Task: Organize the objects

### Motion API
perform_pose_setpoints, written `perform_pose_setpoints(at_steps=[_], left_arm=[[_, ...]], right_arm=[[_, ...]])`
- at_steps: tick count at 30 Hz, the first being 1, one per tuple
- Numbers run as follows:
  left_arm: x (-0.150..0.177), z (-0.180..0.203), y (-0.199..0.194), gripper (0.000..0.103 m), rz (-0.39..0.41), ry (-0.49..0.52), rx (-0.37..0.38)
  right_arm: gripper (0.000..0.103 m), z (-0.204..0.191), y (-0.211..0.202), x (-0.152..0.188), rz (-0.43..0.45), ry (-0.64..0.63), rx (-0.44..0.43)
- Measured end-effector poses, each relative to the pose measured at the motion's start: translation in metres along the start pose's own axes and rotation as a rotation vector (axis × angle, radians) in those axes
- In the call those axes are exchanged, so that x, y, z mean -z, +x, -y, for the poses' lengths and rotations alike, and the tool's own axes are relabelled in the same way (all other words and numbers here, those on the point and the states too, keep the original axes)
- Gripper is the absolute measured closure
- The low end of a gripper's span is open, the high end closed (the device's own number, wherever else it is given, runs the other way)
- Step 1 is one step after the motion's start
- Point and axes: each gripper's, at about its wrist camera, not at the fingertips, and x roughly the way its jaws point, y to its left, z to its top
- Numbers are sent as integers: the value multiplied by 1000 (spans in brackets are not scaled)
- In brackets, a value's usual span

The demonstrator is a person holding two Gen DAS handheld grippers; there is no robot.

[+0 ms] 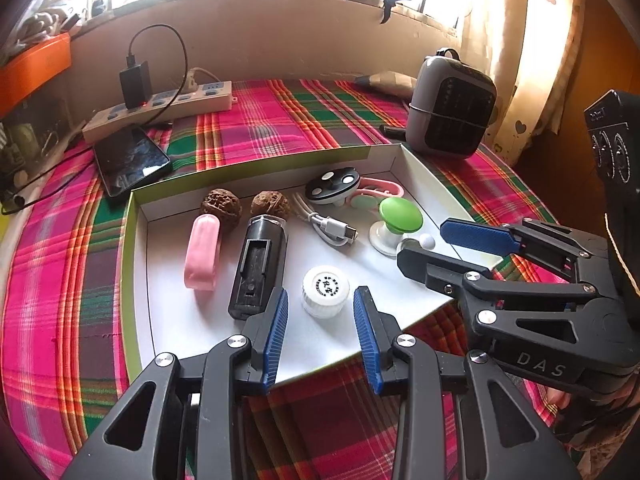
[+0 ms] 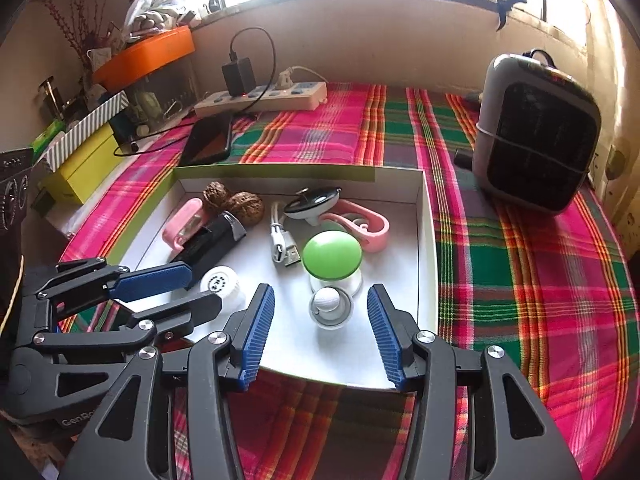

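Right tool (image 2: 320, 332) frames a ball (image 2: 327, 298), perhaps socketed, half-hidden leftward

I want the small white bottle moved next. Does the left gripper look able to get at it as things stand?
Probably yes: the left gripper is open with the white bottle just ahead between its fingers, nothing in between. The black case lies close beside it.

Plaid-covered table (image 1: 280, 120), box lid (image 1: 256, 162), phone (image 1: 128, 162), power strip (image 1: 160, 110), heater (image 1: 450, 108)
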Motion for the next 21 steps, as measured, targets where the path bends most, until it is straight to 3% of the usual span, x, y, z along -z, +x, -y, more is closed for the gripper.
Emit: perform_pose_setpoints(at_steps=[19, 21], left_arm=[[17, 10, -39, 70, 75, -12, -49], [21, 13, -46, 70, 88, -7, -82]], right_arm=[[53, -8, -39, 10, 70, 9, -11], [53, -10, -46, 13, 77, 7, -12]])
